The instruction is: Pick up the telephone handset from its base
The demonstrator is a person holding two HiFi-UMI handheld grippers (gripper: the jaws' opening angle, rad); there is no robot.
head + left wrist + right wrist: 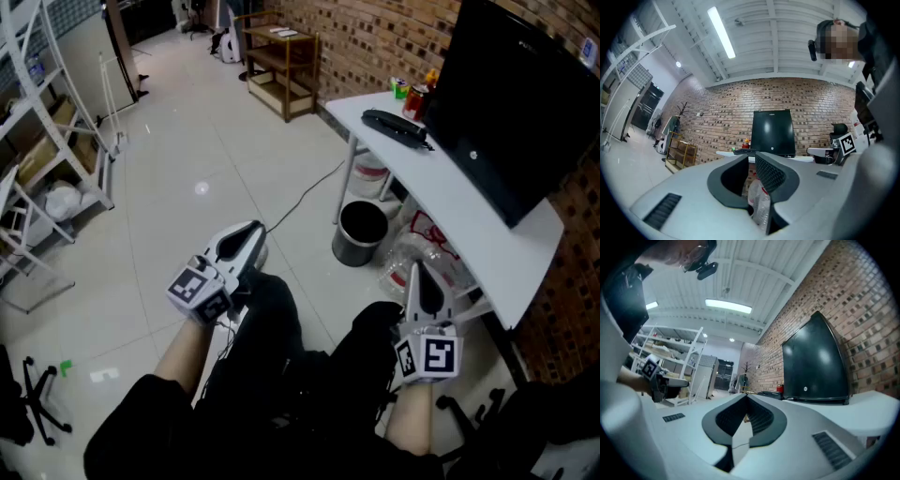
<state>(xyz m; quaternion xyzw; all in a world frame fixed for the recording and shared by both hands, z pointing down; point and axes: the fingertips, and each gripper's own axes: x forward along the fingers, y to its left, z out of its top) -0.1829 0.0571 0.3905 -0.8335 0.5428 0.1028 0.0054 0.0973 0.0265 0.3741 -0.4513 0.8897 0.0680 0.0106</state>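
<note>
Two grippers empty, jaws closed tip to tip, left gripper (247, 232) and right gripper (420, 274) above the person's legs (281, 375), telephone handset (395, 127) well ahead of both, resting on its base, on white table (452, 202), beside black monitor (516, 103).

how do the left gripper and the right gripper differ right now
The left gripper is over open floor, angled toward the black bin. The right gripper is close beside the white table, pointing along its edge. The left gripper's marker cube shows tilted, while the right gripper's faces the head view squarely. Both have jaws shut on nothing, well short of the telephone.
</note>
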